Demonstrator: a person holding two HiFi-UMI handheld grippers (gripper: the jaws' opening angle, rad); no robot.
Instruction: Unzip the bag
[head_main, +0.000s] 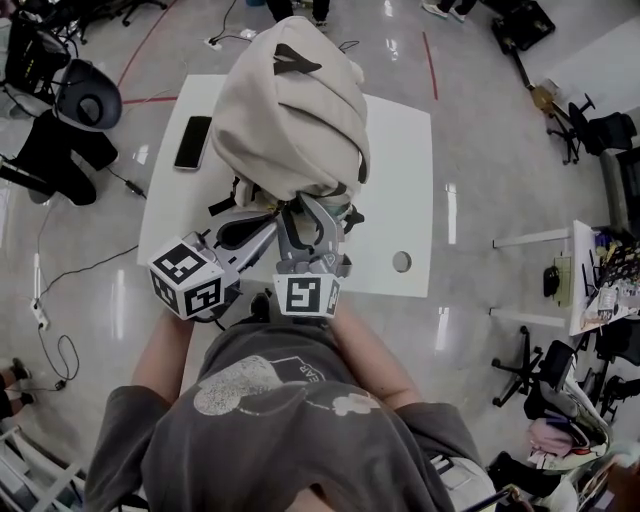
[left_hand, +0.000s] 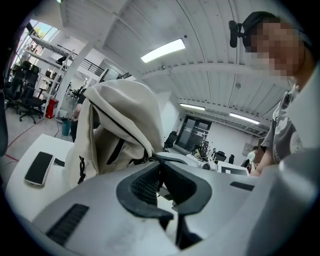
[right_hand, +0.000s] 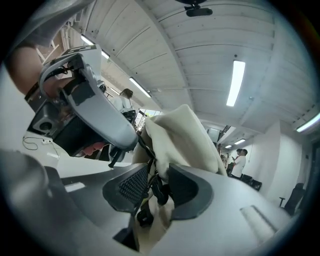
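The bag (head_main: 290, 110) is matt cream cloth. The table (head_main: 400, 170) under it looks smooth and white, the floor (head_main: 480, 150) glossy. The phone (head_main: 193, 142), upper left, is glossy black. The left gripper (left_hand: 159, 164) and right gripper (right_hand: 157, 170) have matt grey plastic shells.

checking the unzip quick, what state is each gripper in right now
left gripper: closed on the bag edge
right gripper: open, zip pull between its jaws, not gripped

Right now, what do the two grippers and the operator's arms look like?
Both the left gripper and right gripper are light grey moulded plastic with dark, textured pads on the jaws. Each carries a white cube with black square markers. The person wears a grey short-sleeved T-shirt.
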